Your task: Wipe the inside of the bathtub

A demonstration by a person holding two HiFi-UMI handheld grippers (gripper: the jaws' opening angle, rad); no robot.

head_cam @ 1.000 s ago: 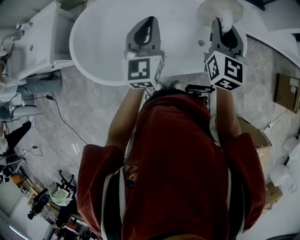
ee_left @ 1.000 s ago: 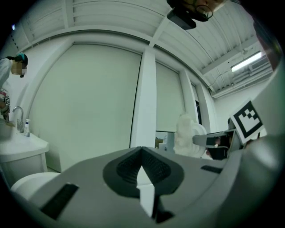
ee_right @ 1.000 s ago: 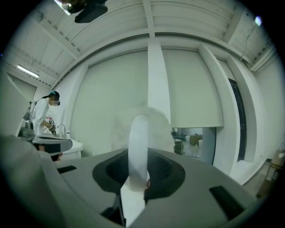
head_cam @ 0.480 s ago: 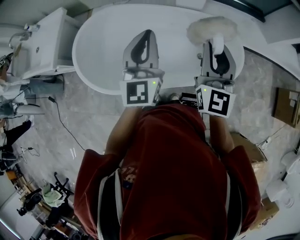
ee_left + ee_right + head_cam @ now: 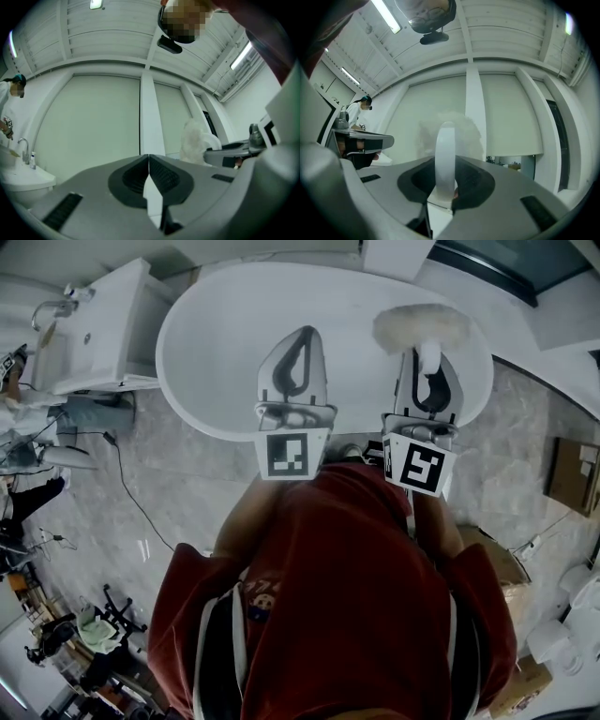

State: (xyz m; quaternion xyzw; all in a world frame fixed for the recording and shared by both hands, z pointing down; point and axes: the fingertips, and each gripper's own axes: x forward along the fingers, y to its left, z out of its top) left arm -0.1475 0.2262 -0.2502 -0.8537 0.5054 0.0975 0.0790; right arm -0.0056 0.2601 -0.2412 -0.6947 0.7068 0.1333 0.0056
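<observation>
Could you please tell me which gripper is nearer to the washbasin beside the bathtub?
Left. The left gripper is over the middle of the bathtub, with the washbasin to its left. The right gripper, shut on the duster, is farther away toward the opposite end.

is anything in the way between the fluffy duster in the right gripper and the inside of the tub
Nothing visible does. The right gripper is shut on the duster, whose fluffy head shows over the bare inside of the bathtub. The left gripper, shut and empty, sits off to its left.
</observation>
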